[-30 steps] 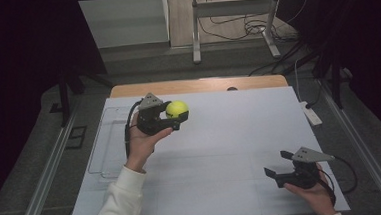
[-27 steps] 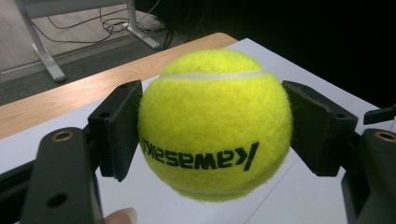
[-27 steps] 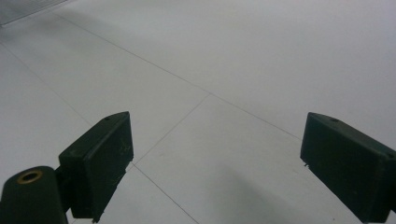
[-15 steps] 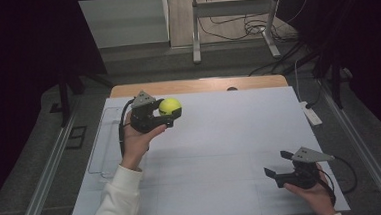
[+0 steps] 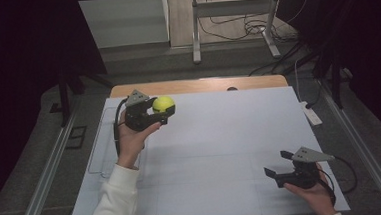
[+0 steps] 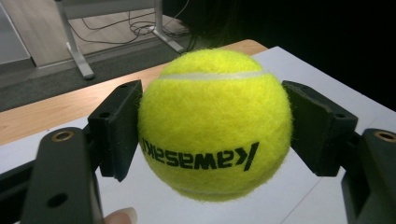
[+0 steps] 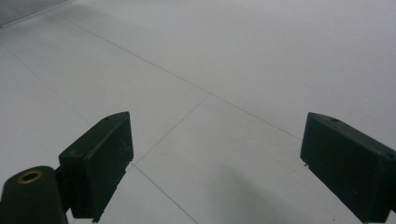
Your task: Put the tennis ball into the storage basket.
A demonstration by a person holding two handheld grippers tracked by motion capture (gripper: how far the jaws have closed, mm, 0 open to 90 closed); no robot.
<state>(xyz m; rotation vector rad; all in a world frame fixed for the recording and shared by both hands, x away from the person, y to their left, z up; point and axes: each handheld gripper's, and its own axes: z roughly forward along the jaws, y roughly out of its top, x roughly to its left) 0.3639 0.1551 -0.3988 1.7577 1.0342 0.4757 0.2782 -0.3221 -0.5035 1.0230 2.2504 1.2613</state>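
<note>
A yellow tennis ball with black lettering is clamped between the jaws of my left gripper, held above the far left part of the white table. The left gripper view has the ball pressed from both sides by the black pads, a fingertip showing below. My right gripper rests near the table's front right corner, open, with nothing between its jaws. In the right gripper view my right gripper has bare white tabletop between its pads.
A wire outline lies on the left part of the table. A wooden strip runs along the far edge. A white power strip sits off the right side. Metal stand legs and cables are on the floor behind.
My left gripper has carried the ball a little to the left and farther away over the table. The right gripper has stayed in place.
</note>
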